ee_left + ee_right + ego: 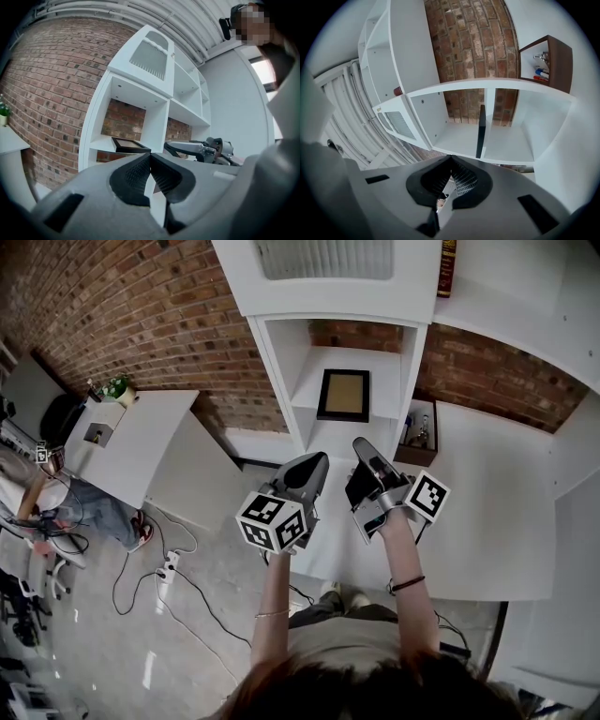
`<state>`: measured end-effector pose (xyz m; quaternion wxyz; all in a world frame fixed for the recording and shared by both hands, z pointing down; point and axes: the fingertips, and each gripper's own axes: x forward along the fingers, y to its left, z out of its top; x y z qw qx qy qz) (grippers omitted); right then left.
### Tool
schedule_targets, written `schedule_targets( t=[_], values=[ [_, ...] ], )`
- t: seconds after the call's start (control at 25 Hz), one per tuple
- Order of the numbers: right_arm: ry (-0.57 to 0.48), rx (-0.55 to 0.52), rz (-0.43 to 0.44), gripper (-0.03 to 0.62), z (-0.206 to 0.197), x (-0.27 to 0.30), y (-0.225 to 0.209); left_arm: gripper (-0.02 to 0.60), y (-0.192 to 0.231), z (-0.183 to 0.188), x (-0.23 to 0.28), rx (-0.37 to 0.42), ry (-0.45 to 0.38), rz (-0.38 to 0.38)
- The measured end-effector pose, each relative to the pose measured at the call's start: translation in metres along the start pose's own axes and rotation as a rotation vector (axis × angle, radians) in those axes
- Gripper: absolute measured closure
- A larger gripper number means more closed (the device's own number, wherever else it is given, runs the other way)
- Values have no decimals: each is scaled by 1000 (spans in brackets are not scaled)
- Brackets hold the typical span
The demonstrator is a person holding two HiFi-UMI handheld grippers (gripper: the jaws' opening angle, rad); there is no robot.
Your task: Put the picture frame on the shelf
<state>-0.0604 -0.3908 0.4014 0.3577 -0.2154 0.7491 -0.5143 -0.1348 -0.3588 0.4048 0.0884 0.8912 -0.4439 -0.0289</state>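
Since the picture frame [343, 395] already lies flat on the shelf [305, 432], resting on the middle board between its two side walls and reaching toward the front edge, neither gripper has anything left to carry, and the task looks done.

Far left, a small white bench [150, 442] with a potted plant [119, 388] at its back corner stands well apart from the work and plays no part in it.

The left gripper [322, 459] hangs just short of the shelf's front edge, its jaws pressed together tip to tip with nothing between them. That forearm reaches straight forward and the marker cube [273, 520] faces up, so the tool sits roughly level, aimed at the compartment.

Beside it, the right gripper [361, 446] also has its jaws fully together and empty. Its own camera shows the shelf turned sideways, with the frame as a dark edge-on strip, so I judge the wrist to be rolled over onto one side.

Farther right, a wooden box [419, 432] of pens sits against the shelf's outer wall.
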Motion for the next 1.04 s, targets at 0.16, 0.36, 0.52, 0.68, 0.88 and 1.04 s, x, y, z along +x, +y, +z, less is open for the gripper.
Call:
schedule_targets(
  t=[0.16,0.36,0.52,0.68,0.88,1.04],
  values=[
    [4,-6,-1,585,1,-1,2,571,-3,2,1,-2,-10,-1],
    [8,2,8,585,-1,-2,3,571,-7,1,1,1,-14,-3],
    [7,8,9,585,1,-4,2,571,-9,1,1,2,-18,1],
    [10,8,12,585,1,-3,4,571,-9,4,1,2,-20,5],
    [15,10,16,585,1,-4,5,571,-12,4,1,5,-25,8],
    [17,8,15,585,2,-6,6,571,-15,5,0,8,-24,9]
  ],
)
